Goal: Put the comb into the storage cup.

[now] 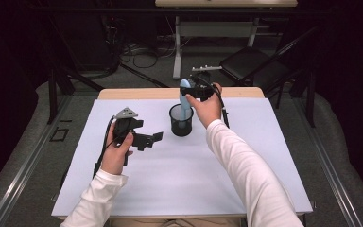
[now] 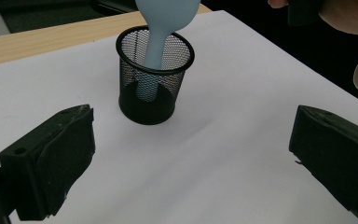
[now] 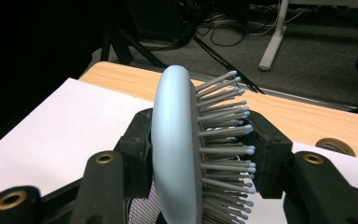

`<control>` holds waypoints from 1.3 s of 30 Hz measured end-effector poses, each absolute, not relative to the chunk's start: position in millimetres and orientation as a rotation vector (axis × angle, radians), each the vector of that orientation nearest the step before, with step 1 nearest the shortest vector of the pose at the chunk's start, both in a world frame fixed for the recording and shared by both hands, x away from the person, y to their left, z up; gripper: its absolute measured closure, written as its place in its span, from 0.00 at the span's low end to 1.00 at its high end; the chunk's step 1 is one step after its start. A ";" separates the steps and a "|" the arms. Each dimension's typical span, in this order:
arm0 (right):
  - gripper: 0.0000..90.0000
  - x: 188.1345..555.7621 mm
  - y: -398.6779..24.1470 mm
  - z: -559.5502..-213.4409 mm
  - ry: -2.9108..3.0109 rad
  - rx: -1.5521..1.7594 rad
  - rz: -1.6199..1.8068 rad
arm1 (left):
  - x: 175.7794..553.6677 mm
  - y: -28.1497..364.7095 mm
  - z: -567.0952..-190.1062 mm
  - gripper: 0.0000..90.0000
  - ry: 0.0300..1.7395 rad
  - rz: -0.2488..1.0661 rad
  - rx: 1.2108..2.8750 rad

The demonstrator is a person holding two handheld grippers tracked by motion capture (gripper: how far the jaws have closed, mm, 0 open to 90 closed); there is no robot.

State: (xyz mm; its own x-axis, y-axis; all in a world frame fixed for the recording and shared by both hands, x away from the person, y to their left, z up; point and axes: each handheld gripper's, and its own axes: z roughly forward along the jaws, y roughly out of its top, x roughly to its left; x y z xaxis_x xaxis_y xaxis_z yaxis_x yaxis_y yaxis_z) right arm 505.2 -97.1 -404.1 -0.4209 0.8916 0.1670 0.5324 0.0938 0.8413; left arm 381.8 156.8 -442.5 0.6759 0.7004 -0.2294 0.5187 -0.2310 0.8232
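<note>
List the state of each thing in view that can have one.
Hairbrush: upright, handle down inside the cup, head clamped between the right jaws.
Mesh cup: upright on the white sheet, holding the brush handle.
Right gripper: shut on the hairbrush head.
Left gripper: open, nothing between its jaws, short of the cup.

Right claw (image 1: 192, 91) gripping hairbrush (image 1: 185, 100) in cup (image 1: 181, 124)

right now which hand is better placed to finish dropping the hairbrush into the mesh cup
Right. The right tool is already clamped on the hairbrush head, with the handle down inside the mesh cup, so it likely only needs to let go. The left tool sits open beside the cup, holding nothing.
</note>
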 end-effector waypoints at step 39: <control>0.48 498.4 -85.2 -405.9 2.042 1.343 1.248 | 385.9 160.3 -445.4 0.00 0.978 0.218 1.885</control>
State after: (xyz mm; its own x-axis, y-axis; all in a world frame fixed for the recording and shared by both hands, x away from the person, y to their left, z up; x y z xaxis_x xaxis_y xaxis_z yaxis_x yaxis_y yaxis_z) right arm 498.4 -85.2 -405.9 -0.4620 0.8758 0.1397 0.5239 0.1423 0.8398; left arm 385.9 160.3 -445.4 0.6617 0.7073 -0.2487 0.5346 -0.2125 0.8180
